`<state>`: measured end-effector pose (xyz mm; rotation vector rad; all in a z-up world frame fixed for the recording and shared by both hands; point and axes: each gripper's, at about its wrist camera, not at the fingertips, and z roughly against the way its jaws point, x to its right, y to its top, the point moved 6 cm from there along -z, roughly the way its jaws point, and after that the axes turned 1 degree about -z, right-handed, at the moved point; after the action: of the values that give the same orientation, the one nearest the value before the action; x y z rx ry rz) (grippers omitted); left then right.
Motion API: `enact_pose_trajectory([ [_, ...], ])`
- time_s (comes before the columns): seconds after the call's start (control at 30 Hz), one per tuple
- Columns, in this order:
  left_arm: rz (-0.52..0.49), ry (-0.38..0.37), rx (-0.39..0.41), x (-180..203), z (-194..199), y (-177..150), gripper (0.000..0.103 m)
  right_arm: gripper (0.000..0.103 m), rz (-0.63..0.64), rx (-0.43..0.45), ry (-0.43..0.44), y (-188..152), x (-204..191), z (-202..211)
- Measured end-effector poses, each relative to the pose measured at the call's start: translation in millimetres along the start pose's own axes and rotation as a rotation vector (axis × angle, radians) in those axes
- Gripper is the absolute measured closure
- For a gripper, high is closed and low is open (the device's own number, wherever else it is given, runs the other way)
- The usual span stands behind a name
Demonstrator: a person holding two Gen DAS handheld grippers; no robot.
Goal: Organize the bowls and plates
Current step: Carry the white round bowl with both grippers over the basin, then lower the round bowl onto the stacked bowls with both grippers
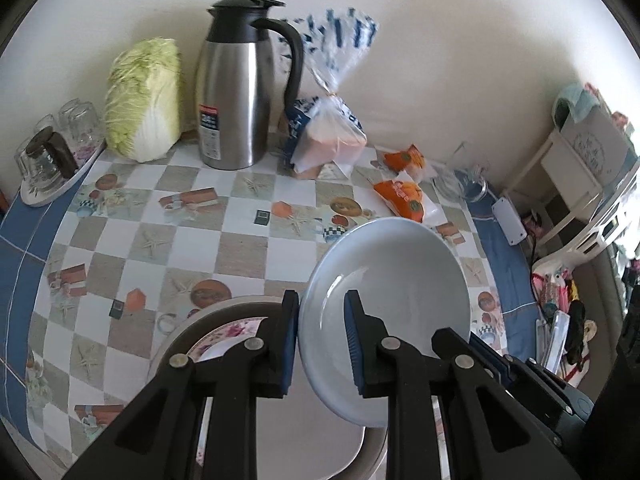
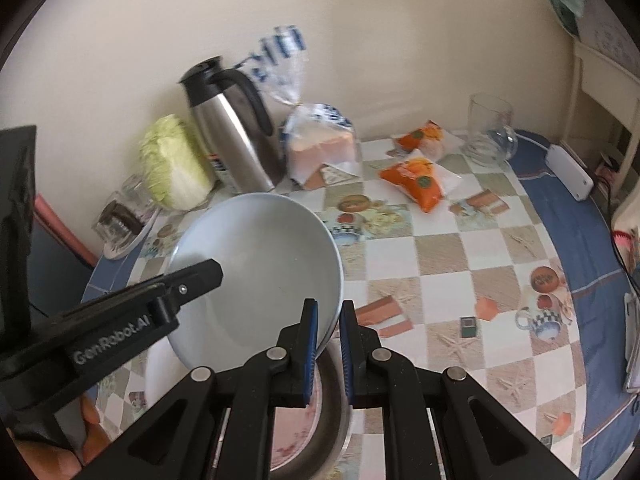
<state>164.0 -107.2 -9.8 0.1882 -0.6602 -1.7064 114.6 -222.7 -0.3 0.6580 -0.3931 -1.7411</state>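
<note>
While both grippers gripped the pale blue plate point(image 1: 396, 268) by opposite edges, it hung tilted above the checked tablecloth point(image 1: 240, 248). The left gripper point(image 1: 323, 344) had its jaws clamped on the plate's near left rim; the right gripper point(image 2: 329, 350) had its jaws pinched nearly together on the rim at the other side. Directly beneath, at six o'clock from the plate, sat a flowered plate point(image 1: 224, 334) with a pink rose border, partly hidden by the fingers.

Along the wall, from about ten to two o'clock, stood a tray of upturned glasses point(image 1: 52, 152), a cabbage point(image 1: 144, 100), a steel flask point(image 1: 240, 96) with a black handle, a bagged loaf point(image 1: 332, 136), two orange snack packets point(image 1: 404, 196) and a glass mug point(image 2: 490, 130). A white box point(image 2: 570, 172) lay on the blue border at three o'clock. The checked middle of the table beyond the plate lay bare.
</note>
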Motion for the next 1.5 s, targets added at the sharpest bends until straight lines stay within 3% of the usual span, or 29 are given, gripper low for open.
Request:
enact_pose_trajectory([
  [0.77, 0.117, 0.022, 0.107, -65, 51, -27, 0.080, 0.089, 0.182, -0.011, 0.026, -23, -79, 5],
  [0.97, 0.138, -0.003, 0.099, -73, 51, -38, 0.080, 0.089, 0.186, -0.045, 0.047, -33, -82, -1],
  [1.5, 0.117, -0.021, 0.031, -69, 33, -58, 0.080, 0.088, 0.217, -0.073, -0.003, -46, -75, -6],
])
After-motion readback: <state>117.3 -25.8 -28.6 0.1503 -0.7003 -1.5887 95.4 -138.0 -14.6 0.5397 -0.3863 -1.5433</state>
